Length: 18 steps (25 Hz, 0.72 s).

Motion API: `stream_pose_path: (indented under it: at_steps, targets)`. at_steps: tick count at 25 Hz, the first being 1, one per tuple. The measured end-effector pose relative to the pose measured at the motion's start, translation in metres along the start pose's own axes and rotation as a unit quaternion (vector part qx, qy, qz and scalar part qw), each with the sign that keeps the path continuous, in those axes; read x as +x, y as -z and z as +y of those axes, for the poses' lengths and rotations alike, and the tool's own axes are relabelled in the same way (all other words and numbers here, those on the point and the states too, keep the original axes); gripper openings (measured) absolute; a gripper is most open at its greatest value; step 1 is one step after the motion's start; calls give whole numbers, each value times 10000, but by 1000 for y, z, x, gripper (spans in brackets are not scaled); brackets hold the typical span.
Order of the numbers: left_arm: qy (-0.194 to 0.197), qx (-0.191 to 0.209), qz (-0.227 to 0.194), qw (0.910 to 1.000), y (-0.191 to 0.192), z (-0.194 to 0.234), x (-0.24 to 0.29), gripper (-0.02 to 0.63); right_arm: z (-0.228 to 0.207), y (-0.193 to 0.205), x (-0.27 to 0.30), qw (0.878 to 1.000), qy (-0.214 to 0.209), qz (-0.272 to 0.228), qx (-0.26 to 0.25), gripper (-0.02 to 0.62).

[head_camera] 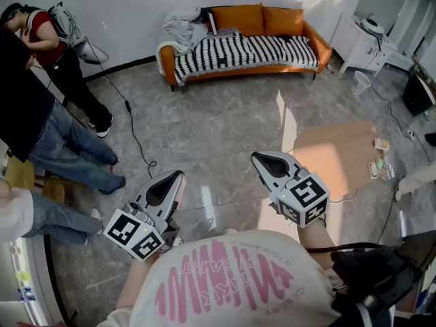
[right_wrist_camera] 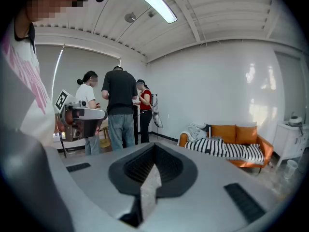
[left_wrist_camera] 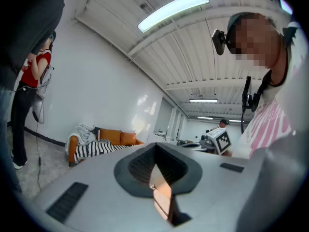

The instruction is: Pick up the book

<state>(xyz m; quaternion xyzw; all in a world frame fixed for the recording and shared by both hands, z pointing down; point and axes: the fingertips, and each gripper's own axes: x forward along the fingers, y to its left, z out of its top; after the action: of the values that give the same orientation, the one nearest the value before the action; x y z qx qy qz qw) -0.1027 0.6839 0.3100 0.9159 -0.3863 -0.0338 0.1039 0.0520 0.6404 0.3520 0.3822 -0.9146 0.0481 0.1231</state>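
Note:
I make out no book for certain. A thin flat thing (head_camera: 212, 23) leans on the back of the orange sofa (head_camera: 321, 48) between grey clothes (head_camera: 182, 27) and a cushion; I cannot tell what it is. My left gripper (head_camera: 178, 176) and right gripper (head_camera: 256, 157) are held side by side over the grey floor, far from the sofa and pointing toward it. Both are shut with nothing between their jaws. The left gripper (left_wrist_camera: 154, 151) sees the sofa (left_wrist_camera: 104, 140) at its left. The right gripper (right_wrist_camera: 154, 149) sees the sofa (right_wrist_camera: 231, 141) at its right.
A striped blanket (head_camera: 245, 50) covers the sofa seat. Three people (head_camera: 48, 125) stand at the left. A black cable (head_camera: 134, 136) runs across the floor. A brown board (head_camera: 334, 157) with small items lies at the right, a white cabinet (head_camera: 361, 44) behind it.

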Motion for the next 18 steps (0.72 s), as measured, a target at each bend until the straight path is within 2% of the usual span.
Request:
stream_pose_path:
  at_steps: [18]
  targets:
    - [-136, 74, 3, 9999, -9, -12, 23, 8, -28, -6, -10, 9999, -34, -114, 60, 9]
